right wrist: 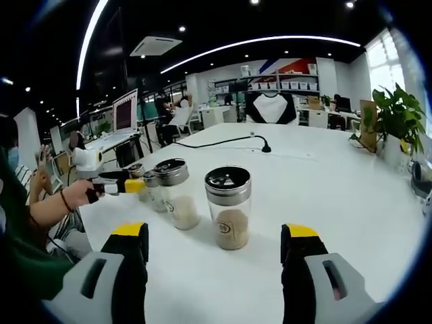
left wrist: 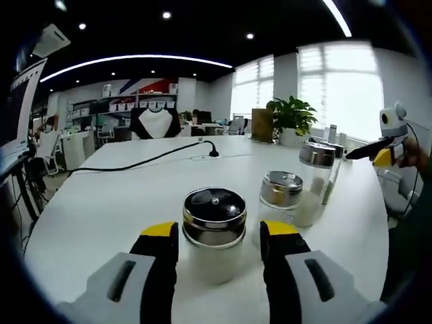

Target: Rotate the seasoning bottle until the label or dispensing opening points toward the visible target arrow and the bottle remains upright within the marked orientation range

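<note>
Two jaws of my left gripper (left wrist: 219, 239) stand apart around the seasoning bottle (left wrist: 214, 233) on the table (left wrist: 94, 202); an uneven squeeze could tip it. Right gripper view: my right gripper (right wrist: 214, 243) is spread wide, nothing held, bottles ahead.

A clear glass seasoning bottle (left wrist: 214, 233) with a shiny steel collar and dark perforated lid stands upright on the white surface (left wrist: 121, 202), holding pale powder (roughly the lower half). Two more bottles (left wrist: 281, 196) stand upright just beside it, all three in a loose row.
</note>
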